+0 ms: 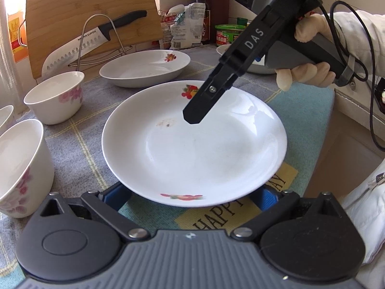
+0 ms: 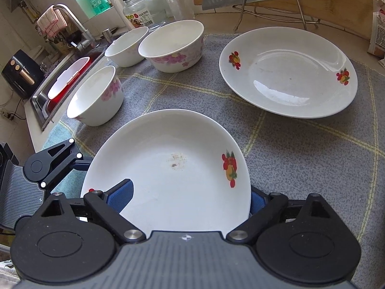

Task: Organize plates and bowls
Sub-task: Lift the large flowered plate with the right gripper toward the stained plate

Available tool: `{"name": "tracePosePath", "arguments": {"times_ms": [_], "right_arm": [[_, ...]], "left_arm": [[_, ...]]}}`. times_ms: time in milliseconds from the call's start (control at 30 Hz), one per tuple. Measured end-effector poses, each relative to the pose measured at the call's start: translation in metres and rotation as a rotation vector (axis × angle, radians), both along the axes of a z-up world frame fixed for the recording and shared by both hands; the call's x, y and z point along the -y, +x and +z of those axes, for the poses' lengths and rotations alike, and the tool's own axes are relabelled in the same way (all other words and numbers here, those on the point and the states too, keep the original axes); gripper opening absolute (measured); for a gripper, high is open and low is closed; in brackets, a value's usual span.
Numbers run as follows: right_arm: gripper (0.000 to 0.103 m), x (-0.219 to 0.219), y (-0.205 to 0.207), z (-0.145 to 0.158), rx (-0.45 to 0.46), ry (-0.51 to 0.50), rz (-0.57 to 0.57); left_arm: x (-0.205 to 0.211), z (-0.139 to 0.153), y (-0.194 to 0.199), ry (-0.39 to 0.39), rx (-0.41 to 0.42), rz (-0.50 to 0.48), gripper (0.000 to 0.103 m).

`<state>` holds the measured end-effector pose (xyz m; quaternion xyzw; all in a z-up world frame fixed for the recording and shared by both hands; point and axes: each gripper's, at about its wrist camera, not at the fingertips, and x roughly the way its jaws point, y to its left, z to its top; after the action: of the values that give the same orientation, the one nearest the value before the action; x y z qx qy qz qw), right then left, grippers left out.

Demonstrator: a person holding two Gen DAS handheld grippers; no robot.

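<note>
A white plate (image 1: 192, 149) (image 2: 168, 168) with fruit decals lies over the mat, nearest both cameras. My left gripper (image 1: 192, 197) stands wide open at its near rim, both blue pads (image 1: 118, 197) partly hidden under that rim. My right gripper (image 2: 190, 200) straddles the opposite rim: one pad (image 2: 122, 197) hovers over the plate's inside, the other sits outside and below the edge, neither pressing. In the left wrist view its upper finger (image 1: 195, 110) hangs above the plate. A second plate (image 1: 144, 67) (image 2: 288, 72) and flowered bowls (image 2: 170, 45) (image 2: 96, 96) (image 1: 55, 96) rest on the grey cloth.
A knife (image 1: 79, 45) rests on a wire rack against a wooden cutting board (image 1: 91, 19) at the back. Bottles and packets line the wall. Another bowl (image 2: 126, 45) stands by the sink (image 2: 41, 96), and a glass jar (image 2: 142, 12) stands behind the bowls. Another white dish (image 1: 223, 48) peeks out behind my right gripper.
</note>
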<state>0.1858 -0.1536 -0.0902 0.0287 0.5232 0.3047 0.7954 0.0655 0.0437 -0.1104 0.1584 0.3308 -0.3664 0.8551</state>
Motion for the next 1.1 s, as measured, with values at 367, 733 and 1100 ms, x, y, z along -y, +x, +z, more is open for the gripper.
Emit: {"name": "tracePosePath", "arguments": {"times_ms": [367,733,1100], "right_arm": [[0.093,0.0047,0.0081,0.0004,-0.058,0.028,-0.023],[0.093,0.001,0.0083,0.0009,-0.054,0.007,-0.005],[0.093,0.0002,0.0065,0.0015,-0.046,-0.008,0.001]], "left_arm": [[-0.0017,0.0011,0.0032,0.001,-0.004,-0.03,0.102],[-0.0017,0.0024,0.0037,0.006,-0.003,-0.051,0.1],[0.004,0.0072,0.0033,0.043,0.001,-0.052,0.099]]}}
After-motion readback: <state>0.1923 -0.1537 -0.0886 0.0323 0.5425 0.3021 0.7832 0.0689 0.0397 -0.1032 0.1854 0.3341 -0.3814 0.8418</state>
